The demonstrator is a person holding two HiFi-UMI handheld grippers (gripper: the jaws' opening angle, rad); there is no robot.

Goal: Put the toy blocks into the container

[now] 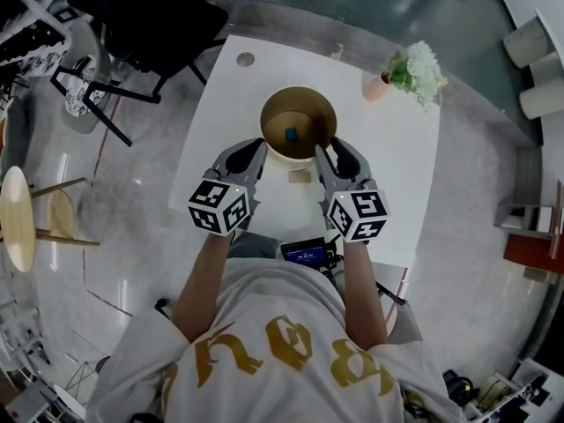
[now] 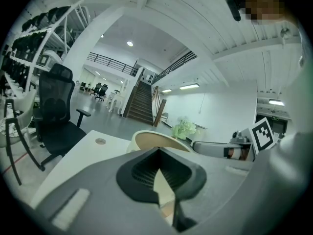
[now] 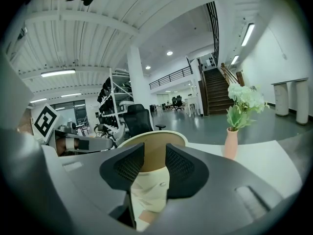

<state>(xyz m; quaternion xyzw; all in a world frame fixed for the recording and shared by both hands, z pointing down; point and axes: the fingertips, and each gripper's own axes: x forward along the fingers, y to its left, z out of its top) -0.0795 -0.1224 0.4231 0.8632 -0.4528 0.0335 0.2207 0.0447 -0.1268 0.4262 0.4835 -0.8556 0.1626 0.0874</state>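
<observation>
The white table (image 1: pixel 397 148) carries a round container (image 1: pixel 304 102) in the middle, a small beige block (image 1: pixel 300 176) just beside it, and a flower vase (image 1: pixel 379 86) near one corner.

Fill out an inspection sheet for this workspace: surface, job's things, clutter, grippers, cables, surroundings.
Surface: white table, mostly bare.
Job's things: round container mid-table with one blue block inside; small tan block on the table in front of it.
Clutter: plant in a pink vase at the far right corner.
Grippers: left gripper jaws meet at the tips, nothing held; right gripper jaws apart, nothing held; both are at the container's near side.
Cables: nothing seen.
Surroundings: black office chair beyond the table; wooden stool to the left.
</observation>
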